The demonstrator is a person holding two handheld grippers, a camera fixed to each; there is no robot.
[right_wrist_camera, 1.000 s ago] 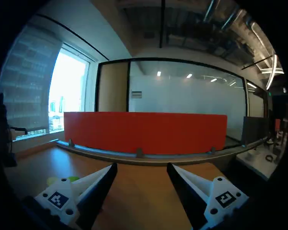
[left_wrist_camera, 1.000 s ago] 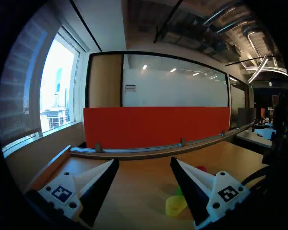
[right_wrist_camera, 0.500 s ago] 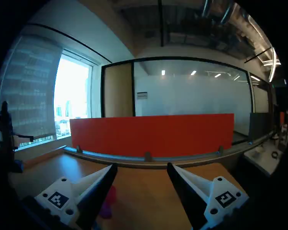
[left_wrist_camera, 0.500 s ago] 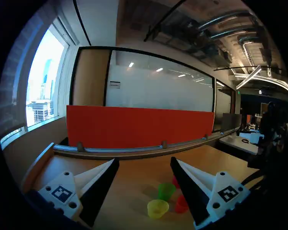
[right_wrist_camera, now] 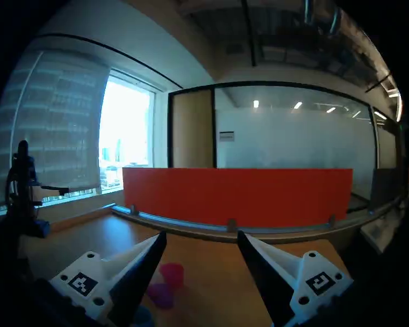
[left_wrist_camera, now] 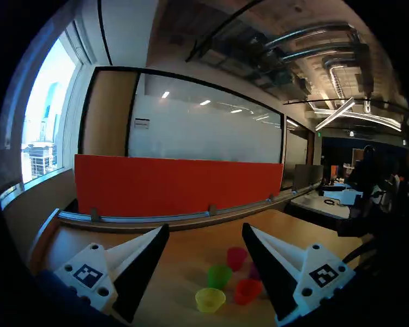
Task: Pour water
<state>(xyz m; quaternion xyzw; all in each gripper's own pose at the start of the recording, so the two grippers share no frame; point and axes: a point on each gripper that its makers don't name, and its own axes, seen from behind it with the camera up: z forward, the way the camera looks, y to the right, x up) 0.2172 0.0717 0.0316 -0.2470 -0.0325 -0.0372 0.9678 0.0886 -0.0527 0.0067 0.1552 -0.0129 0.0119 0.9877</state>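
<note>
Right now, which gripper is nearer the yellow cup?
Left, probably. The yellow cup lies just ahead of the left gripper, between its open fingers. The right gripper has the pink cup beside its left finger instead.

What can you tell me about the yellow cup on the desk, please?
The yellow cup is a small, tapered tumbler, wider at the rim, apparently translucent plastic. It stands upright, mouth up, on the wooden desk, with the green cup just behind it and the orange cup beside it; whether they touch is unclear. Nothing grips it: the open left tongs are apart from it. Its contents cannot be made out.
</note>
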